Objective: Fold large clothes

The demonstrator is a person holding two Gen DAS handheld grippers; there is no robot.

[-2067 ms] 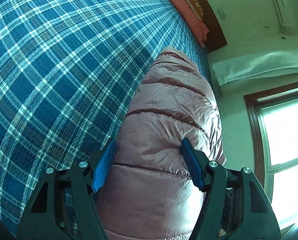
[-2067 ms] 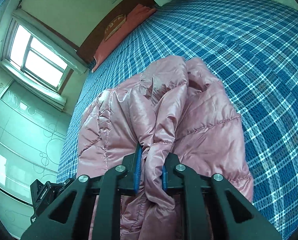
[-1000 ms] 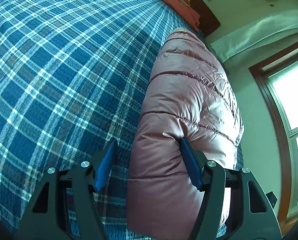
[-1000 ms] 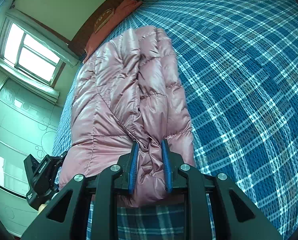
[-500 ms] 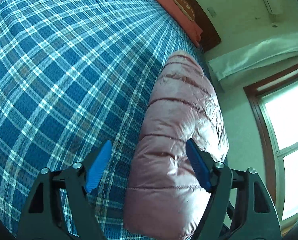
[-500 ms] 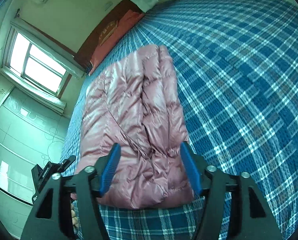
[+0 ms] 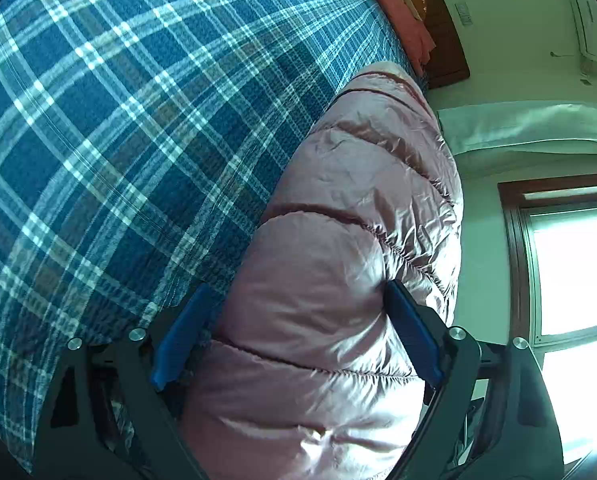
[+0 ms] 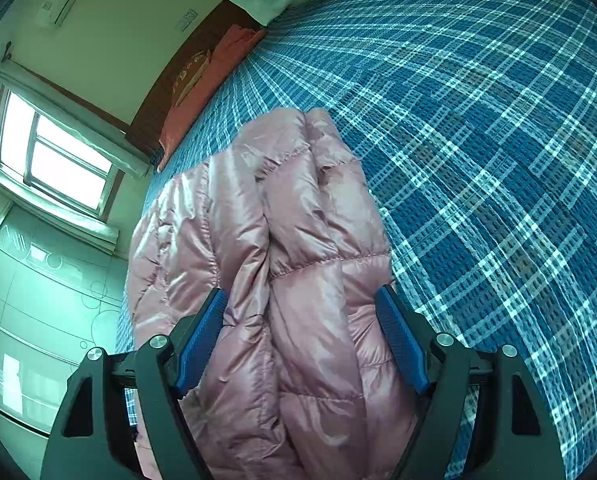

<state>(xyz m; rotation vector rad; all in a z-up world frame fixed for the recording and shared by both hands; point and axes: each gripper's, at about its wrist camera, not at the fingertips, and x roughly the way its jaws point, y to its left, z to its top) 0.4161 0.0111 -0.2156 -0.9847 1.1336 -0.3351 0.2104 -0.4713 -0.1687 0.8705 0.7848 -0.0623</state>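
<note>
The folded pink puffer jacket (image 8: 282, 264) lies on the blue plaid bed (image 8: 478, 128) near its window-side edge, with the left gripper (image 7: 298, 344) and right gripper (image 8: 302, 336) both spread wide, straddling its near end.

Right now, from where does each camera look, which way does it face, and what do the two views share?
Left wrist: sits on the left gripper, looks forward along the pink jacket toward the headboard, with the window at the right; its open jaws with blue pads show.
Right wrist: sits on the right gripper, looks along the jacket toward the same end, with the window at the left; its open jaws show.
Shared: jacket, plaid bedcover, orange pillow, headboard, window.
</note>
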